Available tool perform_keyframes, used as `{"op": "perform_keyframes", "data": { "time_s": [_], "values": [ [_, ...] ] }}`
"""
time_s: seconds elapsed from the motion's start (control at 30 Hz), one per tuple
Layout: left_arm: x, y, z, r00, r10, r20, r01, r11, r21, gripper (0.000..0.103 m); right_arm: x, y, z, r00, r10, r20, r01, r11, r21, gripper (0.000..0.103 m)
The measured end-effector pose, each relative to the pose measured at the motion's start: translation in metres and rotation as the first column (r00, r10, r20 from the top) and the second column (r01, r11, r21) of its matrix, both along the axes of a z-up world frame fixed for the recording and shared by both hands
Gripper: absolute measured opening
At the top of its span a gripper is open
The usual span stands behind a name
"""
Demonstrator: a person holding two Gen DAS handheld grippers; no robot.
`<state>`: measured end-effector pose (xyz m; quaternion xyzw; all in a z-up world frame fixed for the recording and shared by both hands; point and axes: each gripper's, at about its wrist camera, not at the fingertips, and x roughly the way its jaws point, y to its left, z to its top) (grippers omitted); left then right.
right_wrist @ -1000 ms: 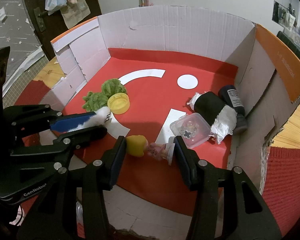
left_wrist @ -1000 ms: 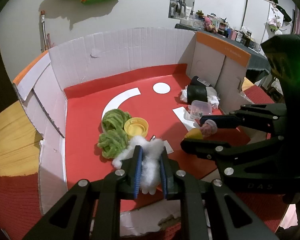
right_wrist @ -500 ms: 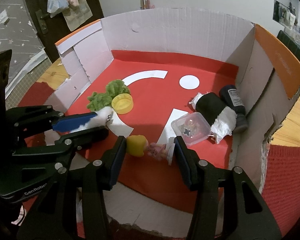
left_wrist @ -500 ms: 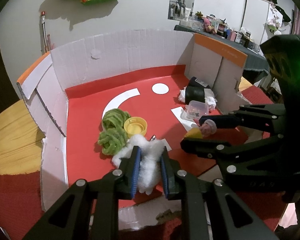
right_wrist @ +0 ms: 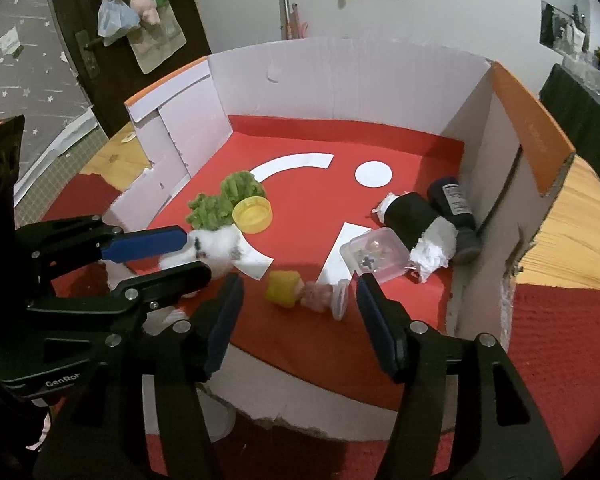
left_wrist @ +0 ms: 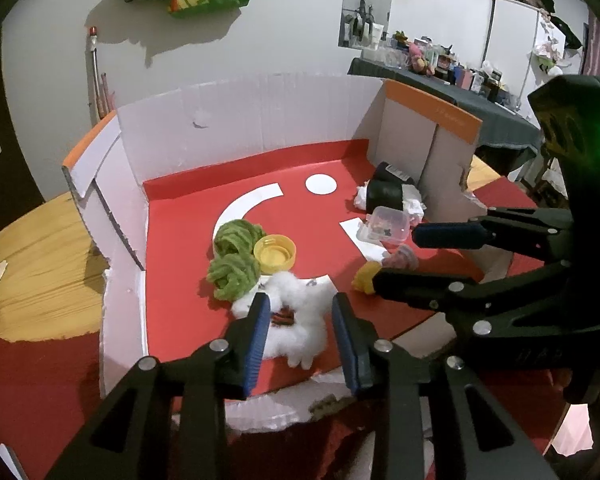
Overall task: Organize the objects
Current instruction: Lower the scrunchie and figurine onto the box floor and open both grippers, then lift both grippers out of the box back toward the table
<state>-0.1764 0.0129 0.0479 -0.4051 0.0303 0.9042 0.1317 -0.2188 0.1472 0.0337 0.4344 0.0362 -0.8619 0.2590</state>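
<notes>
A white fluffy toy [left_wrist: 300,312] lies on the red floor of the cardboard box [left_wrist: 236,116], between the open fingers of my left gripper [left_wrist: 300,320]. It also shows in the right wrist view [right_wrist: 216,248]. A small doll with yellow hair and a pink body [right_wrist: 304,292] lies on the red floor between the open fingers of my right gripper [right_wrist: 296,300]. It shows in the left wrist view [left_wrist: 384,268] too. Neither gripper grips anything.
Green fuzzy pieces [left_wrist: 234,256] and a yellow cap [left_wrist: 275,253] lie left of centre. A clear plastic container [right_wrist: 374,254], a black roll with white paper [right_wrist: 418,226] and a dark bottle [right_wrist: 454,208] lie by the right wall. White paper shapes mark the floor.
Both grippers have opened and pulled back slightly. The white fluffy toy and the doll were let go and now lie on the red floor.
</notes>
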Motion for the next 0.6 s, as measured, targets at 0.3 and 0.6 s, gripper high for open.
{"op": "perform_keyframes", "data": {
  "time_s": [0.3,0.6],
  "values": [
    [0.016,-0.002,0.011,1.0,0.012,-0.029,-0.012,1.0,-0.002,0.049,0.015,0.002,0.011,1.0,-0.006,-0.028,0.006,1.0,-0.001,0.07],
    [0.039,-0.004,0.023,0.998,0.017,-0.064,-0.017,1.0,0.0,0.062,0.037,0.011,0.028,0.997,-0.026,-0.077,0.026,1.0,-0.005,0.078]
  ]
}}
